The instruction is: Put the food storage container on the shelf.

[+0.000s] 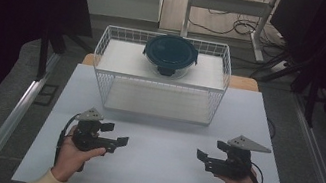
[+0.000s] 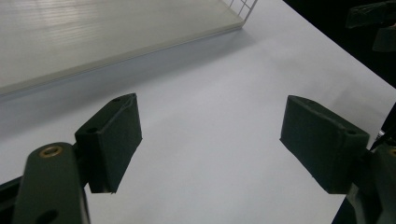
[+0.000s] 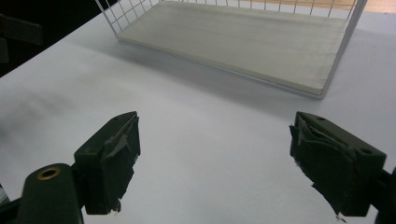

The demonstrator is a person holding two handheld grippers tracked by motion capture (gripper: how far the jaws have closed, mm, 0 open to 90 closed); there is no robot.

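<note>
The left tool (image 1: 114,134) hung low over the white counter (image 1: 157,171), jaws wide and empty; the right tool (image 1: 207,153) faced it from well apart, jaws likewise wide with nothing between them; beyond both, a dark round lidded container (image 1: 170,55) sat on the upper shelf of a white wire rack (image 1: 102,81) at the counter's far side.
</note>
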